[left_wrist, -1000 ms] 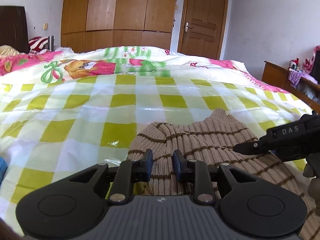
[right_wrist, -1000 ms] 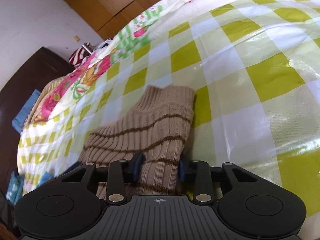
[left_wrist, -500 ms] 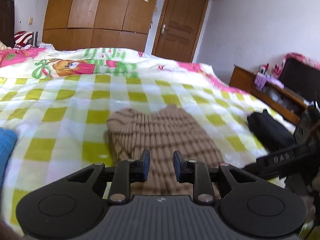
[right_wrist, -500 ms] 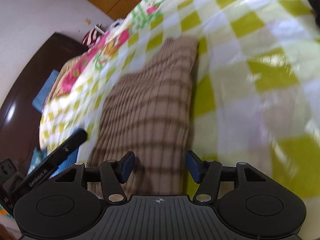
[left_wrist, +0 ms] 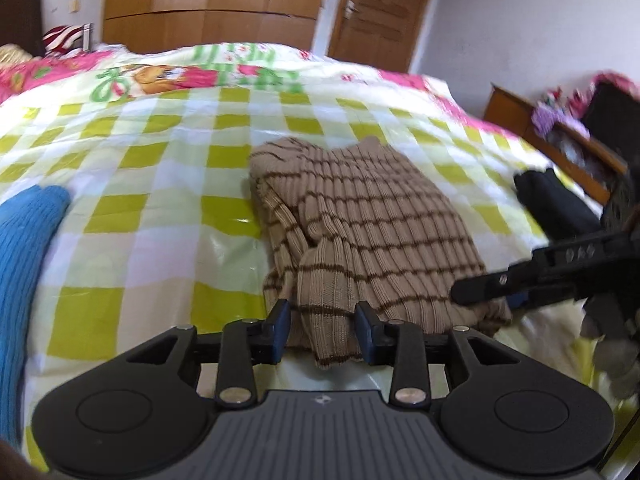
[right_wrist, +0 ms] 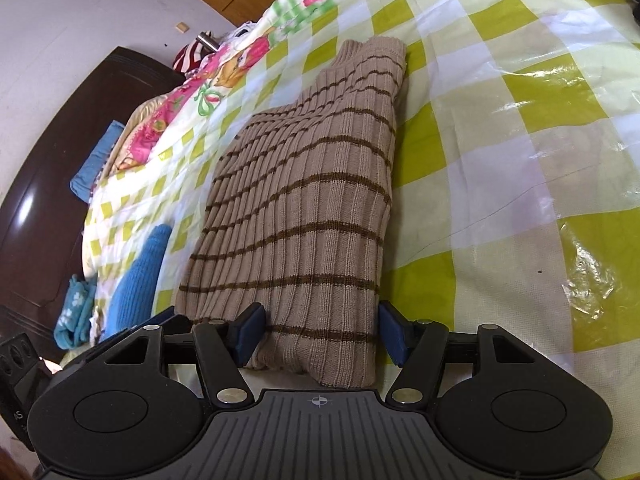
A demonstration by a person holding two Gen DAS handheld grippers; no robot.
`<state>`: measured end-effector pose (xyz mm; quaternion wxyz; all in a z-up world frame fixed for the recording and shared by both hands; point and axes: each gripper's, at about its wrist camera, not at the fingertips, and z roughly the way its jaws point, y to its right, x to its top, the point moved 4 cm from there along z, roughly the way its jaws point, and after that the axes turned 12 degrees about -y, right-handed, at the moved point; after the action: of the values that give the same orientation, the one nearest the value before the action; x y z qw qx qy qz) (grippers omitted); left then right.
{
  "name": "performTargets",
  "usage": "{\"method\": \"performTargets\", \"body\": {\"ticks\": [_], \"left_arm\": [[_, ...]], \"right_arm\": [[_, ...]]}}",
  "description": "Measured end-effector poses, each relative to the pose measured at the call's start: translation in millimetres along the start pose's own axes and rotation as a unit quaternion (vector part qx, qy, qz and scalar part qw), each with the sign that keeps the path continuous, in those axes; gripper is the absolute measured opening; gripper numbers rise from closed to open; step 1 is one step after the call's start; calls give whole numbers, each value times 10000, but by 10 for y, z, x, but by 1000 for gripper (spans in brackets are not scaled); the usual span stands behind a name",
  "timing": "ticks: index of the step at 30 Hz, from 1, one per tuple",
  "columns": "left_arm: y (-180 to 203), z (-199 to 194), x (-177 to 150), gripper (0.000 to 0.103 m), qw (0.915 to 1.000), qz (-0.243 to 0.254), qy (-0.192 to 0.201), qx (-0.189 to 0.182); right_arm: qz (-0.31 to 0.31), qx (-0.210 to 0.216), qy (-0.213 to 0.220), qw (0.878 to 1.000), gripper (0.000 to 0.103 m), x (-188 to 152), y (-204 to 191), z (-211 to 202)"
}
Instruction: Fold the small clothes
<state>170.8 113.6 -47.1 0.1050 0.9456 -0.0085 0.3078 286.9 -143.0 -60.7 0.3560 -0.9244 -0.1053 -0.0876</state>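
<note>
A tan ribbed sweater with thin brown stripes (left_wrist: 360, 216) lies folded on the green-and-white checked bed cover (left_wrist: 152, 208). My left gripper (left_wrist: 323, 330) is open, its fingers either side of the sweater's near cuff end. The sweater also shows in the right wrist view (right_wrist: 304, 208), lying flat lengthwise. My right gripper (right_wrist: 320, 332) is open wide, its blue pads either side of the sweater's near edge. The right gripper also shows at the right of the left wrist view (left_wrist: 560, 268).
A blue knit garment (left_wrist: 24, 264) lies at the left, also in the right wrist view (right_wrist: 136, 280). A black garment (left_wrist: 556, 204) lies at the bed's right edge. A wooden cabinet (left_wrist: 552, 140), wardrobe (left_wrist: 212, 0) and door (left_wrist: 380, 8) stand beyond. A dark headboard (right_wrist: 60, 168) is at the left.
Both grippers have opened and let go of the sweater, which now lies flat and folded. The left gripper pulled back to the sweater's near end.
</note>
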Motion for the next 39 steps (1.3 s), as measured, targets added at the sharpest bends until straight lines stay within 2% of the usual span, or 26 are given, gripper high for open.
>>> {"method": "performTargets", "body": {"ticks": [1,2,3,4,5,6,7,8,11,14,16,18,19,21,22,25,27,30,31,32,34,35,37,39], "left_arm": [[2,21,22,47,10000,46,0,6],[-6,39,53,36,10000,79,-22,-5],[-18,56,85,28,9999,79,-77,-36],[-31,63,115,27,9999,57,-135,-75],[-34,51,134,26,9998,109,-161,-64],[-23,18,148,26,9995,269,-154,60],[1,-29,163,26,9984,488,-117,248],[26,-87,176,25,9967,690,-55,420],[37,-128,182,26,9911,1061,57,797],[-80,206,16,26,9916,955,-302,819],[-89,223,-37,26,9920,898,-247,850],[-135,127,-9,28,9958,606,-203,655],[-163,76,2,32,9965,520,-160,632],[-184,-38,13,34,9965,483,-114,669],[-177,-103,24,34,9962,484,-50,717],[-121,-316,128,33,9955,429,271,806],[-33,-389,266,33,9947,434,573,735],[119,-259,502,33,9951,424,810,366],[147,-146,562,33,9953,434,801,340],[146,-12,603,33,9957,424,750,337],[75,340,593,33,9980,374,299,403],[16,495,539,34,9982,322,97,495],[-52,555,463,34,9989,224,140,396],[-40,479,484,34,9990,170,146,392]], "right_arm": [[-29,-6,-21,10000,61,-4,-6,2],[-50,-12,-39,10000,61,-3,-12,6],[-60,-15,-48,10000,61,1,-16,6],[-68,-21,-58,10000,62,5,-21,7],[-95,-25,-83,9999,57,8,-30,10],[-126,-67,-109,9998,48,7,-44,14],[-154,-179,-183,9996,29,8,-63,29],[-162,-240,-237,9993,22,6,-72,25],[-337,-231,-238,9989,15,-7,-160,-72],[-605,-509,-278,9965,13,-44,-203,9],[-491,-696,-384,9956,13,-72,-110,172],[-502,-670,-380,9958,17,-83,-108,173],[-499,-583,-413,9962,22,-80,-116,136],[-503,-562,-400,9963,27,-48,-119,19],[-513,-570,-293,9966,30,-22,-123,-67],[-442,-562,152,9973,48,7,-88,-303],[-360,-549,496,9966,49,64,-51,-396],[-342,-708,766,9940,49,244,-33,-329],[-312,-719,812,9936,49,311,-18,-268],[-252,-714,815,9938,55,383,-2,-181],[-81,-642,763,9950,67,476,83,-47],[24,-539,712,9960,69,514,126,7],[206,-299,620,9974,69,561,190,64],[110,-236,543,9982,69,581,146,96]]}}
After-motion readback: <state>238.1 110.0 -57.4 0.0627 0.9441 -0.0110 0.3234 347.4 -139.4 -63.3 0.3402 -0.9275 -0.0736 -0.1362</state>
